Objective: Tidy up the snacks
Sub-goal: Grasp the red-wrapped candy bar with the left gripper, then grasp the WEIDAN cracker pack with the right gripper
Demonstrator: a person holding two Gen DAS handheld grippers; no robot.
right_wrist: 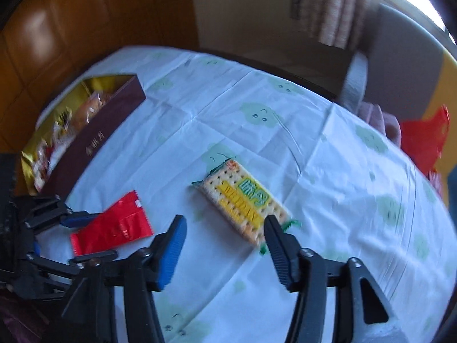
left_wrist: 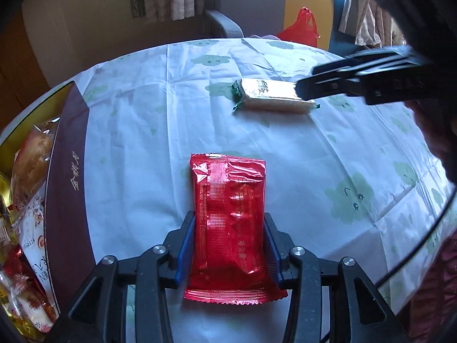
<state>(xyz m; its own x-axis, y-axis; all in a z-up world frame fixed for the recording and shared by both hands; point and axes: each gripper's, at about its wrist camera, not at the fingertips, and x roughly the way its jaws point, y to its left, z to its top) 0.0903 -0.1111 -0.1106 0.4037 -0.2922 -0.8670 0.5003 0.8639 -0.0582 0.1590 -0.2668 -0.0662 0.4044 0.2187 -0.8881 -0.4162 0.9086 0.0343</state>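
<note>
Snack box point(left_wrist: 67, 154): one, dark maroon with gold inside, sitting at the left edge of the table and already stuffed with wrapped snacks, too jumbled to count.

Left gripper point(left_wrist: 230, 245): both blue pads are squeezing the sides of the red packet, so it's clamped on it.

Red packet point(left_wrist: 228, 223): one, shiny foil, lying flat on the tablecloth just right of the box.

Tablecloth point(left_wrist: 314, 157): one, white with pale green cloud faces, covers the whole table.

Cracker pack point(right_wrist: 245, 203): one, yellow and green label, lying flat near the middle of the table, well apart from the red packet.

Right gripper point(right_wrist: 225, 228): jaws spread wide, holding nothing; one finger looks to be right at the pack's near end, the view's blurry so can't swear it touches.

Red bag point(right_wrist: 425, 140): one, off the far right edge of the table.
</note>
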